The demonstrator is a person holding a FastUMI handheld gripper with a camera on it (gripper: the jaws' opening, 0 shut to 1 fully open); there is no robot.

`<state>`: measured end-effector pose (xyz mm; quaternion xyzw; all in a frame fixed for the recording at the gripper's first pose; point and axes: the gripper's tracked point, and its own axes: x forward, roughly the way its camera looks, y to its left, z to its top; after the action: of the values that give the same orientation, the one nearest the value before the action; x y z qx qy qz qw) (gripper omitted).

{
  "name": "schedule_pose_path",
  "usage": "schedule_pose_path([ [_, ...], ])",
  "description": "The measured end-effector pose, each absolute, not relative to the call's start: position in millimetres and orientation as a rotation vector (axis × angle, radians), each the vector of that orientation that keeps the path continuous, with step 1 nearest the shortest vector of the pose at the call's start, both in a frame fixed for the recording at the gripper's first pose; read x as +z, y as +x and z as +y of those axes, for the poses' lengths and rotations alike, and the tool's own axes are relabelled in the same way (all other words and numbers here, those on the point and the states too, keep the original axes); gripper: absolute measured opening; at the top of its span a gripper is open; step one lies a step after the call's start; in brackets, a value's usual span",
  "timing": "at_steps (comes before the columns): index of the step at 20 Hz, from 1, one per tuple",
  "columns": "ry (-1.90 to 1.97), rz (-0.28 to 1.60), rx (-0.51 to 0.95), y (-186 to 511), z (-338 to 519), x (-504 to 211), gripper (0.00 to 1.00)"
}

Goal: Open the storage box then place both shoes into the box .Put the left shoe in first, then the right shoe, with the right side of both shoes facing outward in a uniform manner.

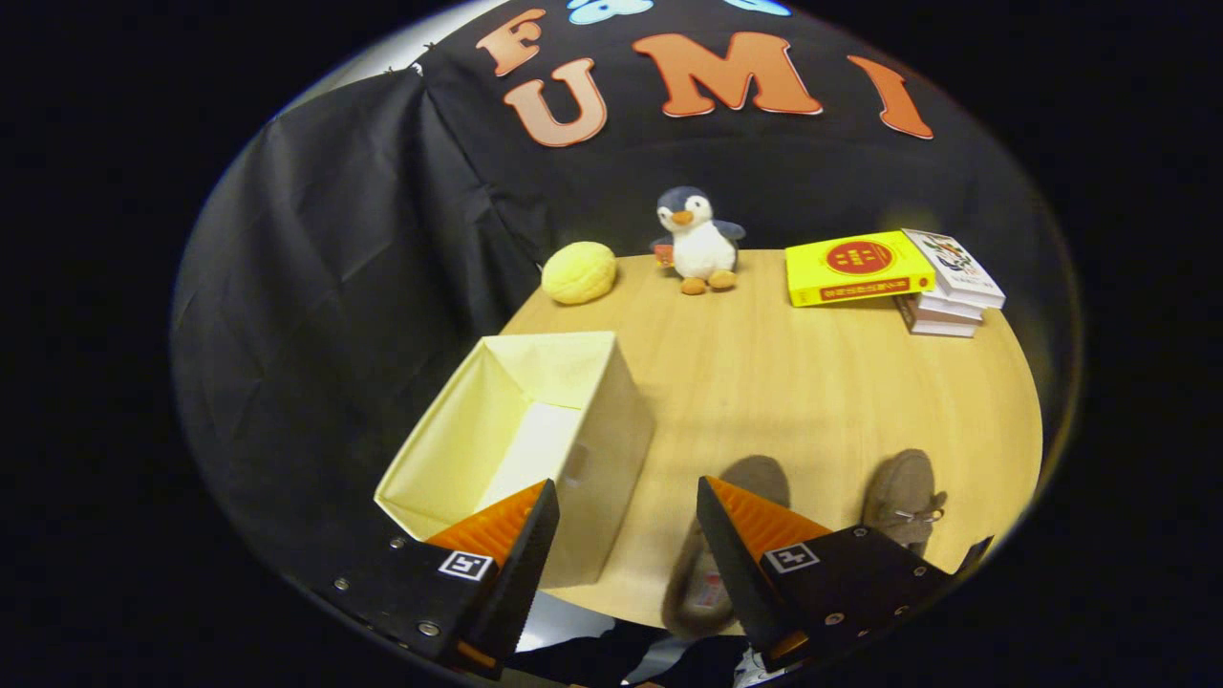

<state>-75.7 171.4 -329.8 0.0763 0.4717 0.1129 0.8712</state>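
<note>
— Looking past the fingers, what's the setting?
— A round wooden table (812, 382) against black cloth. Far beyond the fingers: a yellow ball (579, 272), a plush penguin (699, 241), and a stack of books (893, 277).
— And the gripper (626, 521)?
— Held above the table's near edge, angled down, fingers spread wide, gripping nothing.
— The storage box (535, 430)?
— Open on top, just ahead of the left finger, its near wall partly behind it.
— The 2 shoes?
— One shoe (712, 564) lies behind the right finger, long axis running away from the gripper. The other shoe (903, 492) sits beyond that finger, similarly aligned. Which end is the toe, I can't tell.
</note>
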Motion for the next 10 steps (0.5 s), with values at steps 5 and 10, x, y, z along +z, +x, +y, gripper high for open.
schedule_pose_path([
  [5, 0.061, 1.046, 0.171, -114, 119, -371, 0.87],
  [10, 0.032, 1.116, 0.157, -135, 105, -420, 0.77],
])
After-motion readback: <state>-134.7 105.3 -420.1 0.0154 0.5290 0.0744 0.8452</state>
